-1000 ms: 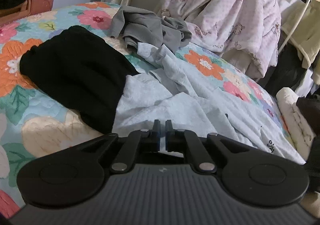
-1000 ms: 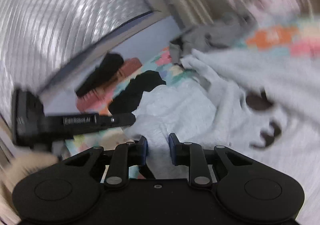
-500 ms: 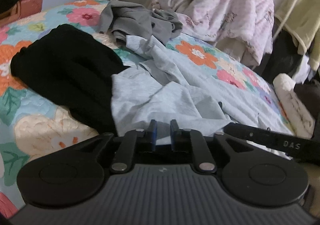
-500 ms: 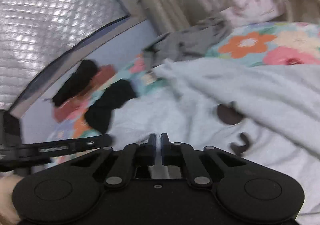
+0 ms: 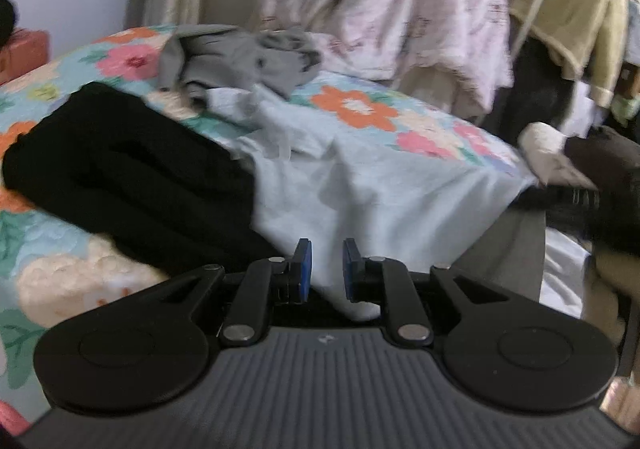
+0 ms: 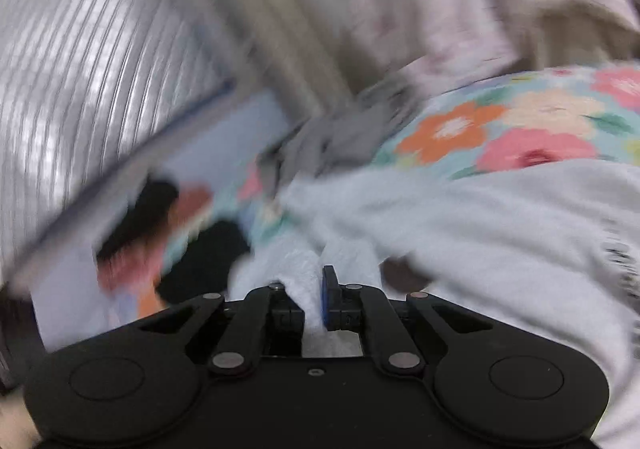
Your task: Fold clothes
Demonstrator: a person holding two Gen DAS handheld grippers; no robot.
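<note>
Across the centre of the left wrist view, the pale blue garment [image 5: 360, 185] lies on the bed [image 5: 352, 109], so the left gripper [image 5: 323, 269], fingers apart, should clamp its edge while the right gripper [image 6: 310, 299], clamped on cloth, pulls taut.

The left gripper [image 5: 323, 269] is matt black plastic with a ribbed grey body, small bright metal rivets on its arms and smooth blue pads [image 5: 303, 269]. At twelve o'clock from it lies the pale blue garment [image 5: 372, 185], a soft, matt knit cloth, creased. At ten o'clock the black garment [image 5: 132, 173] looks thick, dull and light-absorbing. The bedspread [image 5: 356, 109] is quilted cloth with a printed floral face. In the right wrist view the pale blue garment [image 6: 500, 233] shows a fuzzy nap, and the padded headboard [image 6: 80, 81] at ten o'clock has a silvery sheen.
</note>
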